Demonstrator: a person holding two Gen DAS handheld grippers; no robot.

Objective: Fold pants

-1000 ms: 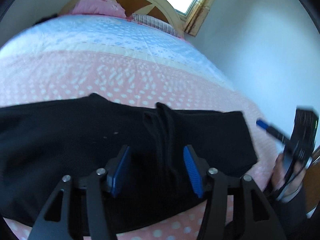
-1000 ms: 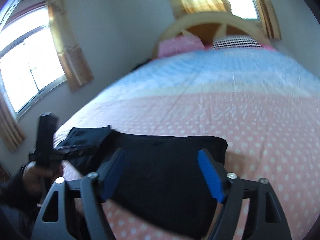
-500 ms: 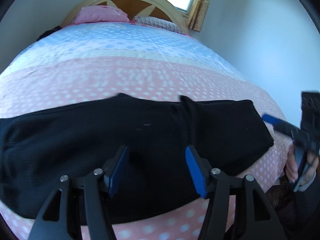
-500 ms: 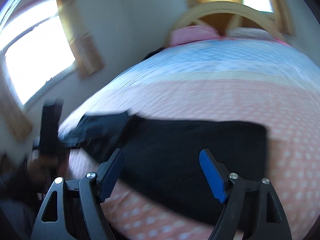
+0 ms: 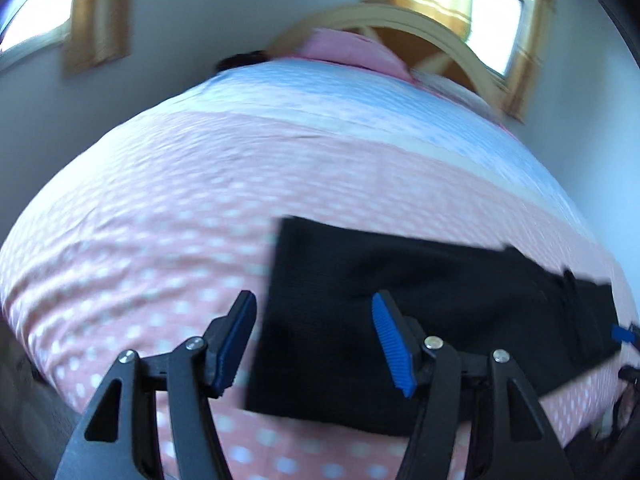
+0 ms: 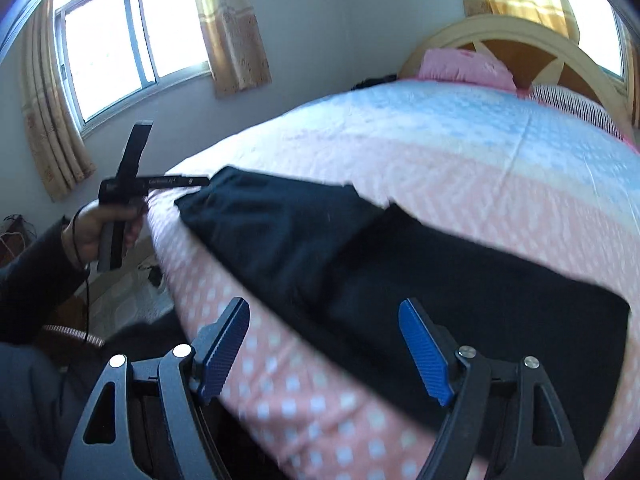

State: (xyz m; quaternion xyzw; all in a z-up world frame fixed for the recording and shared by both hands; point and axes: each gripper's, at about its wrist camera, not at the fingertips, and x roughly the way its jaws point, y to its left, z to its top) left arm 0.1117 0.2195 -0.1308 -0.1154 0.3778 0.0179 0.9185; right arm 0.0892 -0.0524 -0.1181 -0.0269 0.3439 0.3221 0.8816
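Pants (image 5: 420, 320) lying flat along near edge of bed (image 5: 200, 200), legs stacked. Left gripper (image 5: 314, 338) hovering over cuff end, jaws wide, gripping nothing; right gripper (image 6: 324, 352) likewise. Advice: pinching both layers at corner, lifting evenly toward waistband.

small pale lettering runs along the black bar of the left gripper (image 6: 198, 179), just left of the pants (image 6: 360, 256), too blurred to read.

Bedspread (image 5: 168, 200) beyond the pants (image 5: 400, 300) lies bare.
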